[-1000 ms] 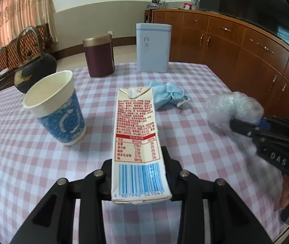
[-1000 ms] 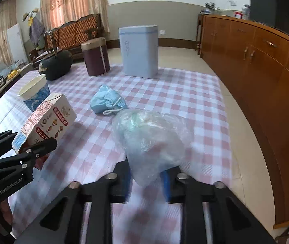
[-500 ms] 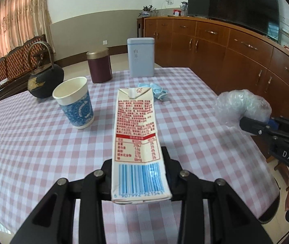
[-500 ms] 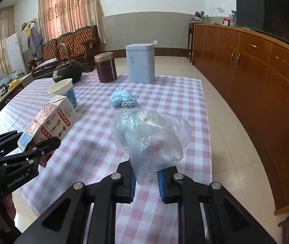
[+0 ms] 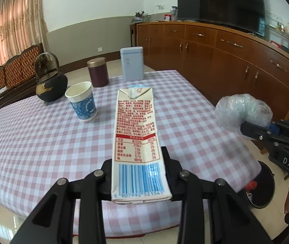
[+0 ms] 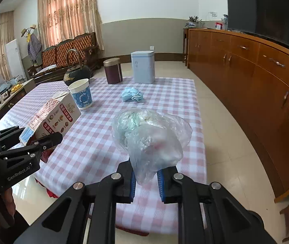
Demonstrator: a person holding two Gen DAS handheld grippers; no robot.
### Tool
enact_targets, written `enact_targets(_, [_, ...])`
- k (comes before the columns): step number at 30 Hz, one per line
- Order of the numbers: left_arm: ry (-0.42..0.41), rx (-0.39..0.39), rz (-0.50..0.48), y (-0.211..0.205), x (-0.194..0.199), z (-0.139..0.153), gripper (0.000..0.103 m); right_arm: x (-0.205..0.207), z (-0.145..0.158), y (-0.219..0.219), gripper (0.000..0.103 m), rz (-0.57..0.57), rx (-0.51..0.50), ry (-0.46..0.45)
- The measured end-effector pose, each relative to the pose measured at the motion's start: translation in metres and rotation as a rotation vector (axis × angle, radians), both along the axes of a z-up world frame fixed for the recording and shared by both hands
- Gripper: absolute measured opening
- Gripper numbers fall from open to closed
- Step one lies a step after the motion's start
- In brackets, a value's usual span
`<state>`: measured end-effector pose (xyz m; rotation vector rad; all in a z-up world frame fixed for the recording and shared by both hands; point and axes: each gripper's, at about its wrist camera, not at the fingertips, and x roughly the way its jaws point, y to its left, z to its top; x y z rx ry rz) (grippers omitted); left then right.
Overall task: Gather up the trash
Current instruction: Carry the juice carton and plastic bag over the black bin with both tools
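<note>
While you hold both pieces clear of desk (image 5: 42,138), left hand-held gripper (image 5: 138,174) clamps carton (image 5: 136,134) by barcode end; right hand-held gripper (image 6: 146,180) pinches plastic bag (image 6: 150,138) neck. Bin (image 5: 264,185) near right, below edge. Cup (image 6: 81,96), mask (image 6: 133,96) remain far.

Right claw (image 6: 145,180) pinching plastic bag (image 6: 151,140); left claw (image 6: 37,137) gripping carton (image 6: 51,119).

One carton (image 5: 136,142), one plastic bag (image 6: 150,140), one cup (image 6: 81,96), one mask (image 6: 133,96), two tins (image 6: 143,67), one kettle (image 6: 76,73), one desk (image 6: 95,142).
</note>
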<state>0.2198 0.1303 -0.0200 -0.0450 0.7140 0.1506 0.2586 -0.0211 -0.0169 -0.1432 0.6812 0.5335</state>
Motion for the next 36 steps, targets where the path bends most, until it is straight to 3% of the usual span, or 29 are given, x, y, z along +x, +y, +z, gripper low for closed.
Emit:
enact_targets(23, [-0.054,-0.004,-0.243,-0.12,-0.041,0.023,0.036,-0.083,0.02,-0.143,0.019,-0.247,0.03,-0.038])
enact_targets(36, [-0.013,-0.037,-0.409,-0.192,-0.029,0.001,0.036,-0.106,0.004,-0.221,0.019,-0.4,0.012,-0.004])
